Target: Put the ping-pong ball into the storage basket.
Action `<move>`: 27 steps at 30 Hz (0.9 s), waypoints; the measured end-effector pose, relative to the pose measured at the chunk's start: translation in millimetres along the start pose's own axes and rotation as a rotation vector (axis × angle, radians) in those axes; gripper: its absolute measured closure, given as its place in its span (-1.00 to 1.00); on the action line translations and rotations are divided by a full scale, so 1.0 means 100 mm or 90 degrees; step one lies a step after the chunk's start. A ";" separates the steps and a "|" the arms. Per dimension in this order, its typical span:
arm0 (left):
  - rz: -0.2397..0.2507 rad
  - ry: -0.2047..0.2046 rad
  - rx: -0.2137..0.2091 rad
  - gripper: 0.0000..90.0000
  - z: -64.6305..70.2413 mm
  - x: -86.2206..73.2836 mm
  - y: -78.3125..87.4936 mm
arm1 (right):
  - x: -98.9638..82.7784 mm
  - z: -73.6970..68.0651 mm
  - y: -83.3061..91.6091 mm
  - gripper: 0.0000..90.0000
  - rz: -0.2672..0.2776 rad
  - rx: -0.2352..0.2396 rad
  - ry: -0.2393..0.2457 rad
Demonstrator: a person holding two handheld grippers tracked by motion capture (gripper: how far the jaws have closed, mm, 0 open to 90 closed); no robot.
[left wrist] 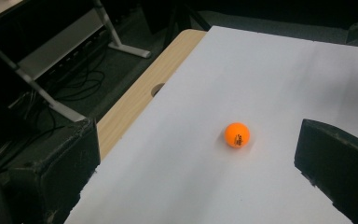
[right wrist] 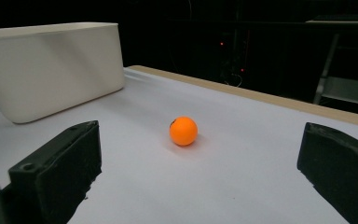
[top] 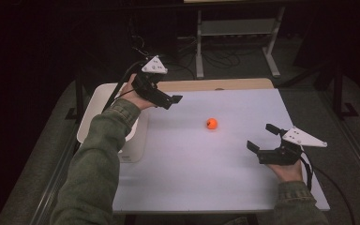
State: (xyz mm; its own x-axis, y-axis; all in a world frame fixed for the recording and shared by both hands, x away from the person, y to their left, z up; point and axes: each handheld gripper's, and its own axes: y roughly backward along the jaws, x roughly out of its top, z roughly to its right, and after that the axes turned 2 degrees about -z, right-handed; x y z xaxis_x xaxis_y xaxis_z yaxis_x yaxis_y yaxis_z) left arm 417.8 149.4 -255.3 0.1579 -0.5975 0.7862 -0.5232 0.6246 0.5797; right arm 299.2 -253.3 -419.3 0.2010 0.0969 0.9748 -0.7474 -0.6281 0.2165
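Observation:
A small orange ball (top: 211, 123) lies alone near the middle of the white tabletop (top: 192, 168). My left gripper (top: 171, 101) hovers to the ball's upper left, open and holding nothing. Its own view frames the ball (left wrist: 237, 135) between the wide-spread jaws of the left gripper (left wrist: 196, 154), nearer the right jaw. My right gripper (top: 262, 137) is low over the table to the ball's lower right, also open. In the right gripper view the ball (right wrist: 183, 131) sits ahead of the right gripper (right wrist: 200, 154), between its jaws.
A white bin (top: 96, 93) stands at the table's left edge, partly under the person's left sleeve; the bin (right wrist: 51, 65) rises beyond the ball. A wooden strip (top: 215, 84) runs along the far edge. Behind the table are a metal frame (top: 234, 28) and floor cables.

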 end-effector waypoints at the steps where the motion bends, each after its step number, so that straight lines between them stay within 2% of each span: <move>1: -0.001 -0.001 -0.002 -1.00 0.00 0.01 -0.01 | 0.00 0.00 0.00 -1.00 0.000 0.000 0.000; 6: -0.016 -0.012 -0.014 -1.00 0.01 0.06 -0.12 | 0.00 0.00 0.00 -1.00 0.000 0.002 -0.002; 12: -0.025 -0.013 -0.023 -1.00 0.00 0.07 -0.20 | 0.00 0.00 0.00 -1.00 0.001 0.004 -0.002; 17: -0.042 -0.031 -0.032 -1.00 0.00 0.09 -0.30 | 0.00 -0.01 0.00 -1.00 0.001 0.006 -0.002; 23: -0.051 -0.033 -0.040 -1.00 -0.01 0.13 -0.40 | 0.00 -0.01 0.00 -1.00 0.002 0.011 -0.002; 27: -0.059 -0.048 -0.044 -1.00 0.01 0.16 -0.48 | 0.00 -0.01 0.00 -1.00 0.004 0.013 -0.004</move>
State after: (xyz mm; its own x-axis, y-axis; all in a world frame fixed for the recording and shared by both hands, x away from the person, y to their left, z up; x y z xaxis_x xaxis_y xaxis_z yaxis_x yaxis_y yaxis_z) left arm 444.1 109.5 -270.6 0.1376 -0.6884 0.7121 -0.4495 0.5973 0.6643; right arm 298.8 -252.7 -419.4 0.2007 0.0885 0.9756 -0.7351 -0.6447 0.2097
